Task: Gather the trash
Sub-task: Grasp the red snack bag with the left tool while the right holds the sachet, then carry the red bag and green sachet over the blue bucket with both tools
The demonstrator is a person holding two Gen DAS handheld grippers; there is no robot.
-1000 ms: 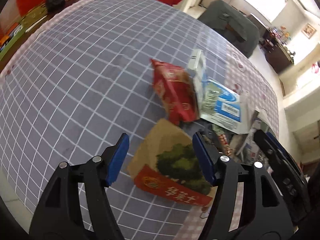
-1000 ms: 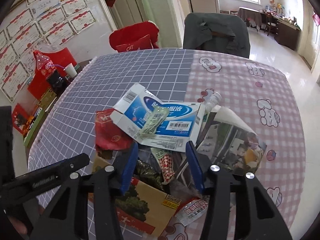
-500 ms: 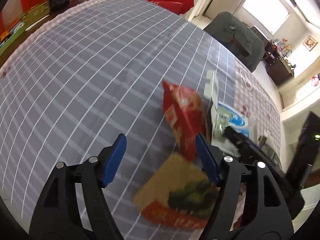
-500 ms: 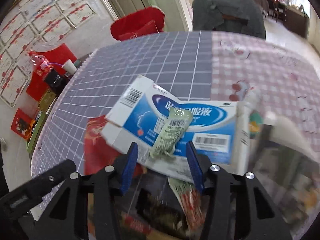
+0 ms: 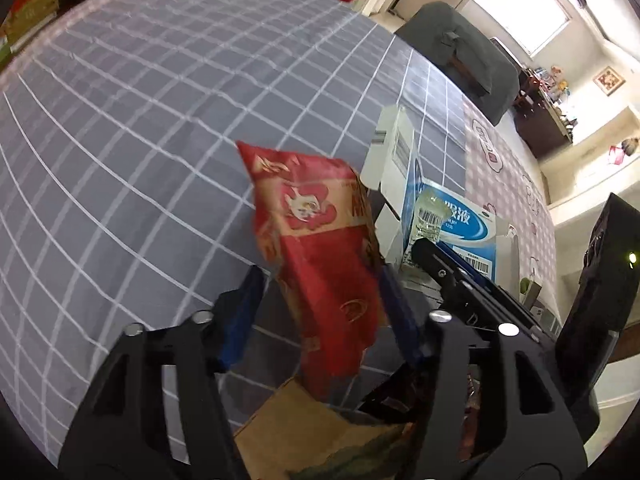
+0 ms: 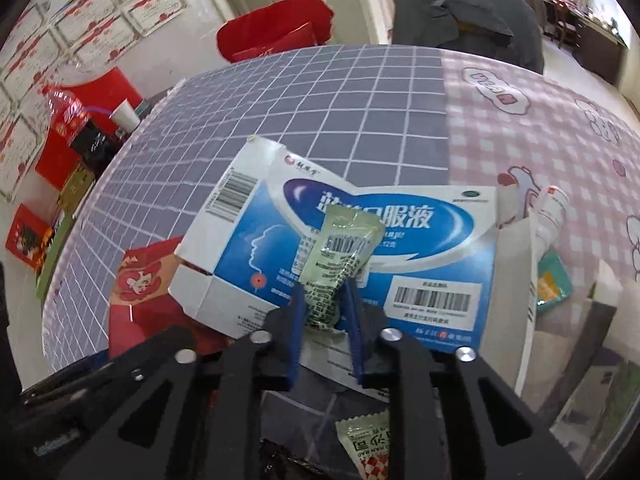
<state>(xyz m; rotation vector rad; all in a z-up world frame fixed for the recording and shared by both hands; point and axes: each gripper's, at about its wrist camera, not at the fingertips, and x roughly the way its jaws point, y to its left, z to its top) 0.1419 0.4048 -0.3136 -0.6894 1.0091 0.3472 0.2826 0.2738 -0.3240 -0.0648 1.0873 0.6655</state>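
Seen from the left wrist view, the left tool (image 5: 320,308) has its two blue fingers set wide apart, and the red snack bag (image 5: 316,248) stands between them. The bag is tilted and rises up past the fingertips; its right edge seems to touch the right finger, while a gap stays on the left side, so the tool does not clamp it. Below the bag, near the bottom edge, lies a brown cardboard box (image 5: 304,436). To the right of the bag the white and blue medicine box (image 5: 452,220) lies on the surface (image 5: 140,128), which is covered by a grey checked cloth. The black body of the right tool comes in from the right, over this box.

Next, in the right wrist view, the right tool (image 6: 326,308) has its fingers almost together, and they pinch the lower end of a small green sachet (image 6: 340,256). The sachet points away from the tool and lies over the medicine box (image 6: 360,248). The red snack bag (image 6: 140,292) shows at the left, partly under the box. Just below the tool, a small green and red-checked packet (image 6: 368,444) lies in the pile.
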